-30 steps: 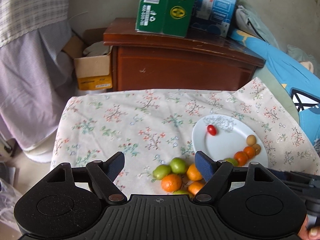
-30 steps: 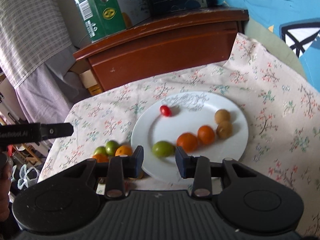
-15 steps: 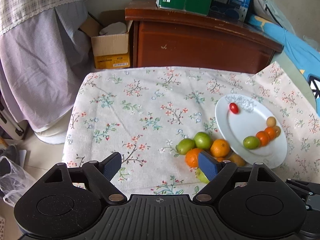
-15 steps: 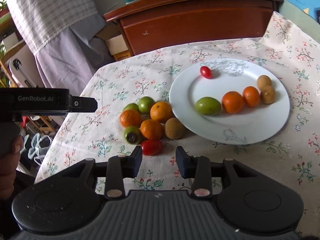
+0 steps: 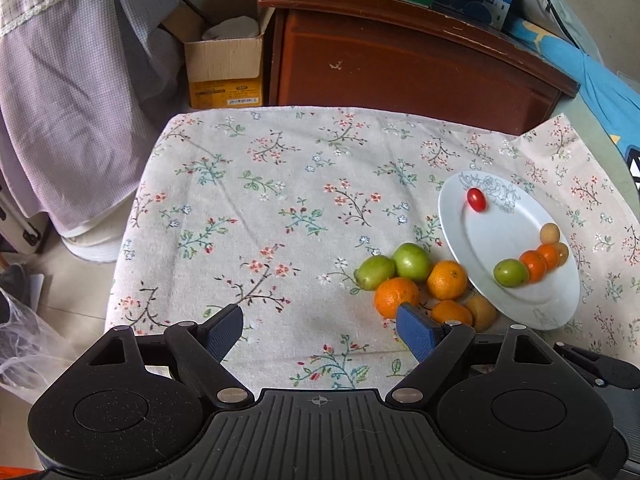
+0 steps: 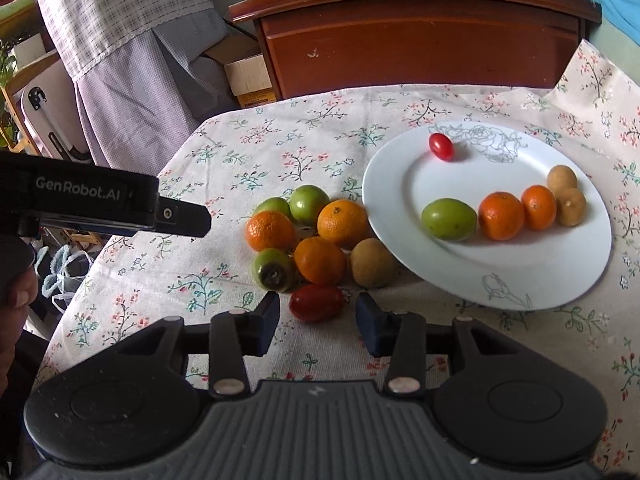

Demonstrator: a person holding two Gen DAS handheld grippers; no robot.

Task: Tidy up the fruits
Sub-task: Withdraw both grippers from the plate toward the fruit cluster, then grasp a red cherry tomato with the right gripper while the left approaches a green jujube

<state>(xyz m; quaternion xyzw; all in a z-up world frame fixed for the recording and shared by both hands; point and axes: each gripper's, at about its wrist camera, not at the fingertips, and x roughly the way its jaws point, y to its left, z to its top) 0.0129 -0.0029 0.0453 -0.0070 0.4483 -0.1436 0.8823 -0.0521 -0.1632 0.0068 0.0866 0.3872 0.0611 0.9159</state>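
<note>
The right gripper (image 6: 317, 322) hangs low over the cloth (image 6: 224, 152), its fingers narrowly parted and just widened, empty, with a red tomato (image 6: 316, 302) just ahead of the gap. Beyond it lies a pile (image 6: 310, 236) of 8 fruits, touching the plate (image 6: 532, 280), which holds 6 more. The left gripper (image 5: 320, 330) has its fingers spread wide, just opened further, with nothing between them, beside the pile.
</note>
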